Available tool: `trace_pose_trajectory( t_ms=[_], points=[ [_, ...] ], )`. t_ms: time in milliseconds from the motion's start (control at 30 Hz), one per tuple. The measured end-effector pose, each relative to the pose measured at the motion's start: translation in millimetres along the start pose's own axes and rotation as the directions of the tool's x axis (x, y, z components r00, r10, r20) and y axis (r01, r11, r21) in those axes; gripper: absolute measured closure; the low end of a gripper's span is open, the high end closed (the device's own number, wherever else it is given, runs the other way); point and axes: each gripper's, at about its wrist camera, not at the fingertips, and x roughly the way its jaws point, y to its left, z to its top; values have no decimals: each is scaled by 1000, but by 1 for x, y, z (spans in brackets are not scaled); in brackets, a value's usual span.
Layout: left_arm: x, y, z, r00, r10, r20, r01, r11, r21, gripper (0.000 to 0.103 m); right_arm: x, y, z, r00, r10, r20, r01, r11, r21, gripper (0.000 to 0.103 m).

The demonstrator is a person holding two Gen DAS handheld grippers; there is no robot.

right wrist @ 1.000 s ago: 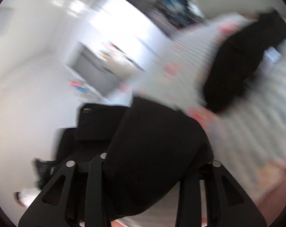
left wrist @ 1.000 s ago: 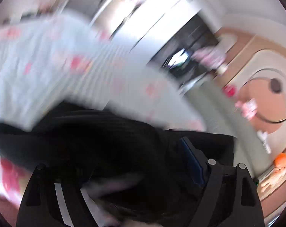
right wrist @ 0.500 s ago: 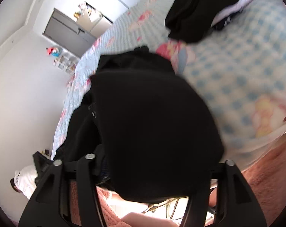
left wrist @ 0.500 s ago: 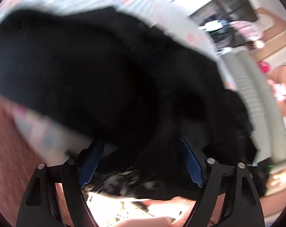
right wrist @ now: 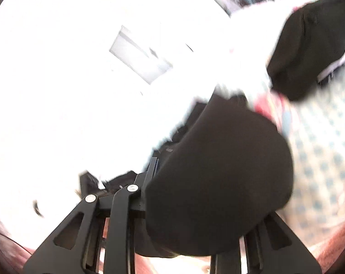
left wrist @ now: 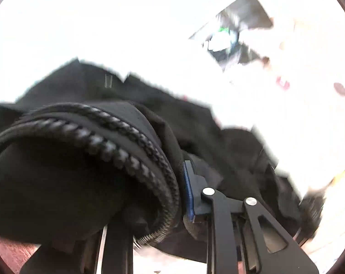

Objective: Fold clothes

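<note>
Black garment [left wrist: 58,178] edge between closing jaws

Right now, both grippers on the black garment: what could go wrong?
1. The left gripper is closing on a bunched roll of the black zippered garment; it may catch several layers and spoil the fold.
2. The right gripper is closing under draped black cloth, its grip unseen, so an edge may slip.

black garment [left wrist: 81,171] crowding both claws, bedspread [right wrist: 320,148] beyond
</note>
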Motion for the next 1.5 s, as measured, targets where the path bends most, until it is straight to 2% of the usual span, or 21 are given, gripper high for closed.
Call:
trace_pose_trajectory(
  t_ms=[100, 133, 167, 233, 367, 500, 667, 733, 833, 900, 933, 1000, 1100, 1133, 1167, 1200, 1233, 1267, 1333, 1433, 1500],
  points=[
    [-53, -11, 5, 984, -12, 179, 9, 1000, 18, 77, -29, -5, 5, 995, -74, 68, 72, 997, 22, 76],
    [-55, -5, 1, 985, 7, 174, -9, 1000, 14, 64, -33, -11, 3, 990, -128, 65, 127, 992, 28, 71],
    [-58, 0, -3, 985, 25, 170, -27, 1000, 10, 34, -30, -20, -2, 986, -161, 40, 159, 986, 48, 67],
    [-41, 10, -9, 994, 55, 99, -53, 998, -23, 19, -17, -47, -17, 977, -210, -43, 214, 968, 130, 58],
    [-4, 46, -54, 982, 134, -134, -147, 985, -92, 19, 25, -84, -42, 937, -277, -214, 316, 933, 173, 56],
    [9, 50, -93, 956, 201, -214, -222, 972, -79, 19, 51, -84, -53, 897, -326, -300, 367, 925, 94, 47],
    [-1, 45, -119, 924, 274, -265, -287, 958, -12, 19, 50, -91, -60, 895, -328, -304, 368, 926, 83, 42],
    [5, 52, -131, 920, 239, -310, -260, 965, -28, 17, 55, -94, -64, 895, -318, -314, 367, 924, 110, 33],
    [29, 72, -142, 893, 208, -400, -255, 964, -70, 16, 77, -101, -74, 859, -330, -391, 392, 916, 90, 23],
    [24, 66, -129, 926, 129, -355, -181, 976, -118, 19, 88, -100, -78, 845, -345, -408, 402, 914, 60, 31],
    [22, 63, -123, 939, 89, -332, -142, 980, -140, 20, 82, -91, -71, 884, -289, -368, 337, 939, 72, 51],
    [9, 53, -112, 969, 29, -245, -62, 990, -126, 23, 70, -74, -59, 943, -174, -285, 206, 975, 85, 58],
    [-17, 47, -101, 998, -24, -61, 19, 997, -80, 24, 60, -60, -48, 970, -111, -218, 122, 992, 37, 60],
    [-15, 53, -102, 999, 34, -30, -37, 994, -99, 21, 58, -57, -45, 975, -96, -200, 102, 994, 22, 60],
    [-12, 60, -103, 996, 88, -13, -89, 989, -119, 20, 67, -68, -48, 967, -143, -213, 154, 987, 36, 50],
    [0, 67, -109, 991, 126, -40, -130, 982, -140, 20, 76, -78, -51, 956, -188, -226, 204, 978, 49, 36],
    [11, 73, -114, 985, 163, -64, -171, 973, -152, 20, 85, -88, -54, 944, -229, -239, 250, 966, 62, 35],
    [16, 70, -117, 978, 197, -74, -205, 970, -132, 20, 87, -89, -58, 943, -225, -244, 250, 965, 76, 38],
    [11, 49, -112, 976, 214, -51, -216, 976, -36, 23, 91, -93, -64, 942, -217, -255, 250, 962, 106, 62],
    [-15, 14, -95, 982, 187, 11, -187, 974, 126, 84, 75, -70, -56, 965, -169, -198, 185, 980, 67, 87],
    [-42, 0, -77, 990, 125, 68, -133, 981, 140, 86, 48, -48, -40, 989, -112, -99, 116, 993, 36, 91]
  ],
)
